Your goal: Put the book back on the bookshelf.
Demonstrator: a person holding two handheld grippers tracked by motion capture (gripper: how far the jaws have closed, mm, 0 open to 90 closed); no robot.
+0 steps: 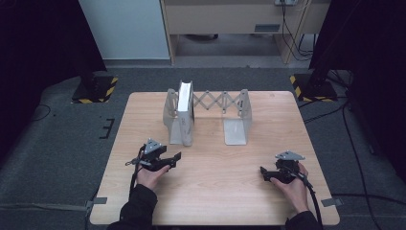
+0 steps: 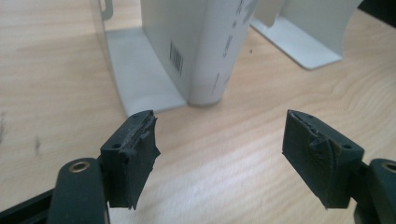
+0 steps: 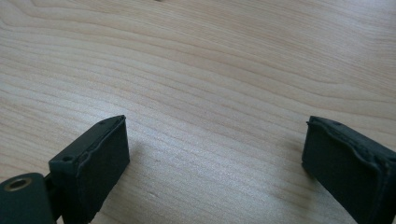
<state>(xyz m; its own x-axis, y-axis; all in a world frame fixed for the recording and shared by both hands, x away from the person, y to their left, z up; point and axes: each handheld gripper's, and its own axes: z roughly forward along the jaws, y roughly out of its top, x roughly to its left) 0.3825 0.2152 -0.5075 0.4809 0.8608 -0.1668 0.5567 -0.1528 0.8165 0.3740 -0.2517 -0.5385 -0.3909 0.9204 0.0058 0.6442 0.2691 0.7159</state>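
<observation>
two hand-held grippers are over the bench, one in each hand. the left hand-held gripper sits low at the near left, pointing toward the book, its jaws spread apart with nothing between them; in the left gripper view its dark, worn pads frame bare wood, with the book just beyond the tips. the right hand-held gripper rests at the near right, well apart from the stand, jaws wide apart and empty, with plain wood grain between its pads in the right gripper view.

one book stands upright in the left part of the stand. it is thick, white to pale grey, with a rounded spine facing the person, small dark print running down the spine and a barcode low on its cover. it leans close against the left upright plate and stands on that plate's flat foot.

one expandable book stand lies across the far middle of the bench: two pale metal end plates joined by one crisscross scissor link. the right end plate stands free, with an open gap between it and the book.

counted: two hand-held grippers, one book, one stand with two end plates, one bench.
</observation>
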